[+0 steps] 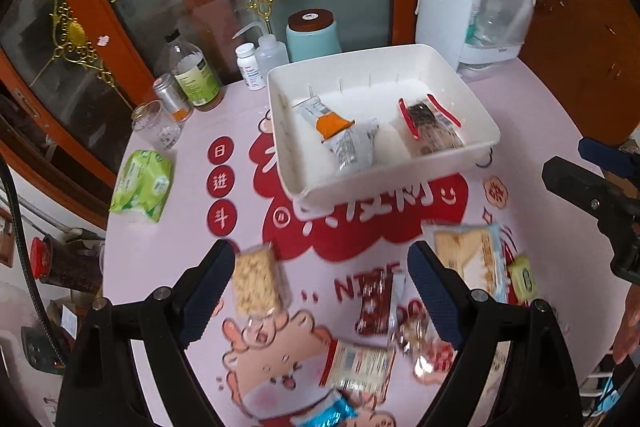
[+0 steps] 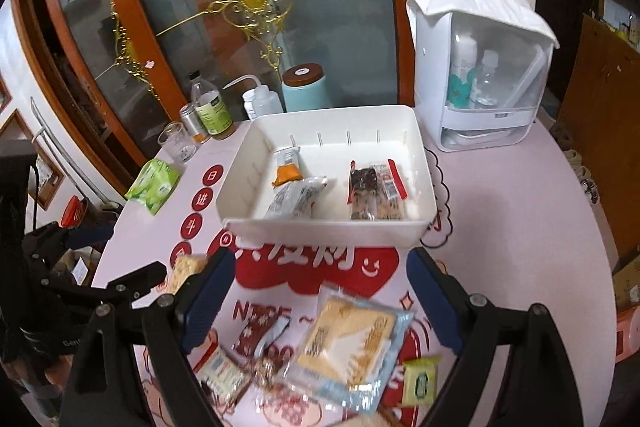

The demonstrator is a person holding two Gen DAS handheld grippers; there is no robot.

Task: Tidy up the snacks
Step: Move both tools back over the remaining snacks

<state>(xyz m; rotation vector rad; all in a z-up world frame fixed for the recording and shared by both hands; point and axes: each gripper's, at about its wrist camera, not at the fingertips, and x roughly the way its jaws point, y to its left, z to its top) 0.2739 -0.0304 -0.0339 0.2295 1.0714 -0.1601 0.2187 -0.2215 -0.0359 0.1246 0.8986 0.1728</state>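
Observation:
A white bin (image 1: 486, 125) (image 2: 320, 227) sits mid-table and holds a grey-and-orange packet (image 1: 344, 135) (image 2: 294, 193) and a red-edged dark snack pack (image 1: 430, 127) (image 2: 374, 193). Loose snacks lie in front: a clear pack of pale puffs (image 1: 256, 281) (image 2: 185, 271), a red bar (image 1: 374, 301) (image 2: 256, 335), a large cracker pack (image 1: 472, 259) (image 2: 352, 343), a small green-yellow packet (image 1: 524, 277) (image 2: 420, 379). My left gripper (image 1: 320, 291) is open above the snacks, the puffs by its left finger. My right gripper (image 2: 320, 299) is open above the cracker pack.
Bottles (image 1: 196, 75), a metal can, a glass (image 1: 156, 125) and a teal canister (image 1: 314, 35) stand at the table's back left. A green tissue pack (image 1: 142, 187) (image 2: 154, 185) lies at the left edge. A white appliance (image 2: 480, 71) stands back right.

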